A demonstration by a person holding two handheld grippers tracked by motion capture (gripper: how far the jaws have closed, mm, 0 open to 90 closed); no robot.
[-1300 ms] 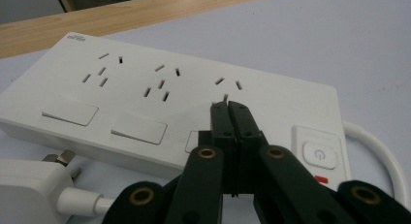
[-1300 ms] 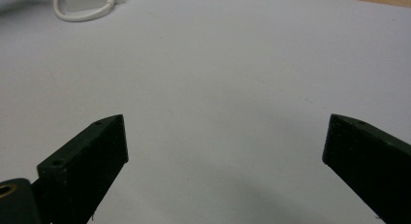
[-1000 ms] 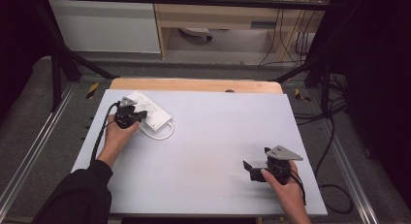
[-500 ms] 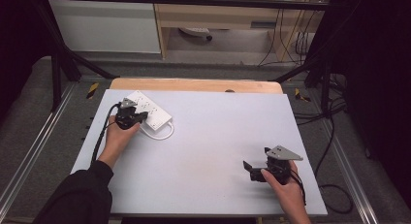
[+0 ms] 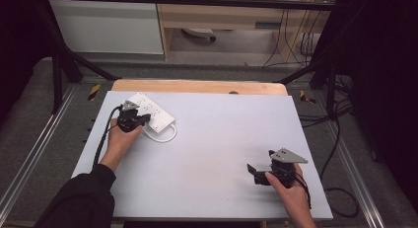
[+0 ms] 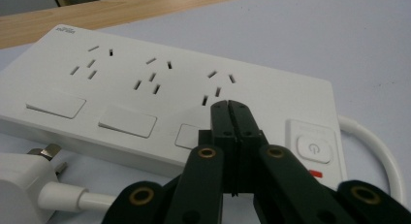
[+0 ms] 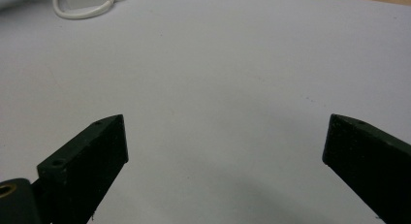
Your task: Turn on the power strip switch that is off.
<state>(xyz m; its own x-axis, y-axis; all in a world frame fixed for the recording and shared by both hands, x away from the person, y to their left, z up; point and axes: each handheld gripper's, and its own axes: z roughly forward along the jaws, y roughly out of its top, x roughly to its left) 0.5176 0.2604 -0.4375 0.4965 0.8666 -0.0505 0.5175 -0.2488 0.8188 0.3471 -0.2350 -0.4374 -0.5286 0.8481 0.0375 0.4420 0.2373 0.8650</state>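
The left gripper (image 6: 229, 105) has its jaws pressed together with nothing between them, its tip over the power strip (image 6: 145, 88) near the small white button beside the power switch (image 6: 313, 147). The strip lies at the table's (image 5: 217, 139) far left corner, its plug (image 6: 22, 185) just beside it. The right gripper (image 7: 228, 161), jaws spread wide and empty, hovers over bare table, well apart at the near right.

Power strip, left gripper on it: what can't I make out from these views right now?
- Power strip: in the left gripper view the shut left gripper covers part of the third switch; contact with the surface can't be told.
- Plug: cut off by that view's left and bottom edges.
- Brand mark near the strip's far corner: too small to read.
- High view: left gripper hides the strip's near edge.
- Right gripper: open over bare table.
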